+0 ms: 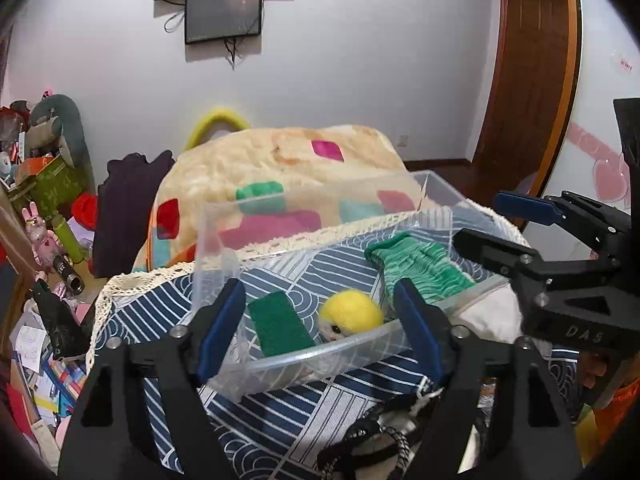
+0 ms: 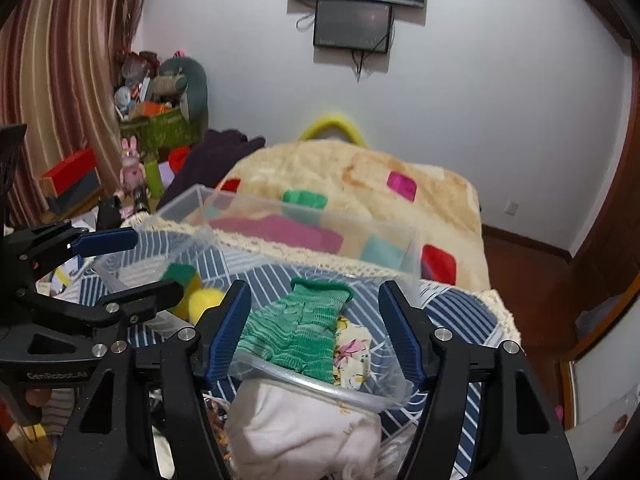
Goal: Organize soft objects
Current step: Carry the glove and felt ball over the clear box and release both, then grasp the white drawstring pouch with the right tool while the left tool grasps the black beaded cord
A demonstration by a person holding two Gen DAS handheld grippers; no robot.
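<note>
Both jaws released, left gripper (image 1: 320, 332) and right gripper (image 2: 316, 328) flanking clear bin (image 1: 320, 354) holding green sock (image 2: 296, 328), ready for sorting

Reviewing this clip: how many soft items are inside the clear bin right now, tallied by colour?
Green: 2, the scrub pad and the knit sock
Yellow: 1, the fuzzy yellow toy
Floral print: 1, the patterned cloth
Total: 4 in the clear bin
</note>
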